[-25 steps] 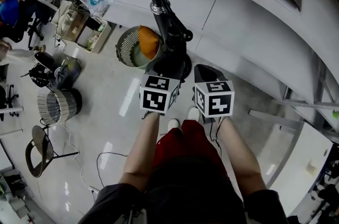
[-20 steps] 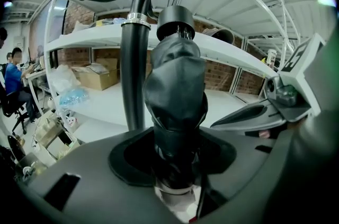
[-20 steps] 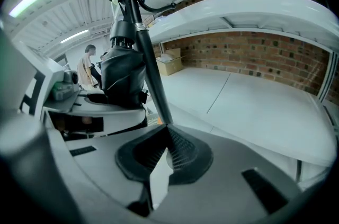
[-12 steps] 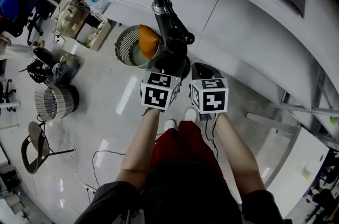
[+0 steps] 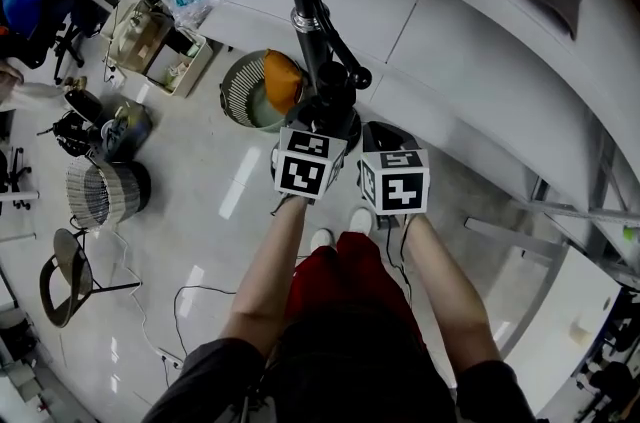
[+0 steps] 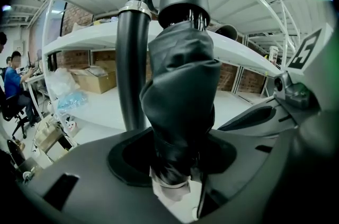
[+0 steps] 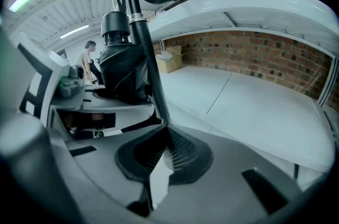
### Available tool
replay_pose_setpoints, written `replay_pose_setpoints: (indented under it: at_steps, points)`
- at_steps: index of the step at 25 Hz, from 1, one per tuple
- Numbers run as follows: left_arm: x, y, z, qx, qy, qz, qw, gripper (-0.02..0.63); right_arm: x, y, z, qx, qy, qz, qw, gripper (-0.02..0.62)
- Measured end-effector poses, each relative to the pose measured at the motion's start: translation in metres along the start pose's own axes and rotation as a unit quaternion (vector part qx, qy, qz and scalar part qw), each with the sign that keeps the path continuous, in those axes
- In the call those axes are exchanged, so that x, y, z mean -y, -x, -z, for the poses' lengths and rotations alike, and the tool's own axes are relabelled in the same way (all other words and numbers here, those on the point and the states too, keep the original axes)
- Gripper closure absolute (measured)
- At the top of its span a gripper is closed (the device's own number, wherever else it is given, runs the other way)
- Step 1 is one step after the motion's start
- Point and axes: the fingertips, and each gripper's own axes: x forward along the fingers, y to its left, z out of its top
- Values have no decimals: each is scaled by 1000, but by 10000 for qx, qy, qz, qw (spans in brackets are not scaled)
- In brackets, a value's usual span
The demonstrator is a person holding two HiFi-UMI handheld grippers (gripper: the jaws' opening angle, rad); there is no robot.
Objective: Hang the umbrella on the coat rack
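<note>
Left gripper [image 6: 172, 186] nudged toward the coat rack [image 6: 132, 59], jaws loosening round the umbrella [image 6: 180, 90] — it may slip; right gripper [image 7: 159, 164] is pressed together.

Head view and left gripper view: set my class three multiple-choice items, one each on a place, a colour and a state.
1. The basket stands: A on the floor, left of the coat rack; B on a shelf; C on a chair.
2. The coat rack's pole is: A white; B black; C red.
3. The umbrella is: A spread open; B lying on the floor; C folded up.

A, the head view shows it beside the rack's base; B, the pole is dark in every view; C, its canopy is wrapped close.
</note>
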Motion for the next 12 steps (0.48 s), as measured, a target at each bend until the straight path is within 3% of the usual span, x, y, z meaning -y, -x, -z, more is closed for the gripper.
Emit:
replay_pose_setpoints:
  at_steps: [12]
  points:
    - [-6, -12, -5, 34, -148, -129, 9998, 388, 3, -2, 8, -62, 11, 116, 9999, 577]
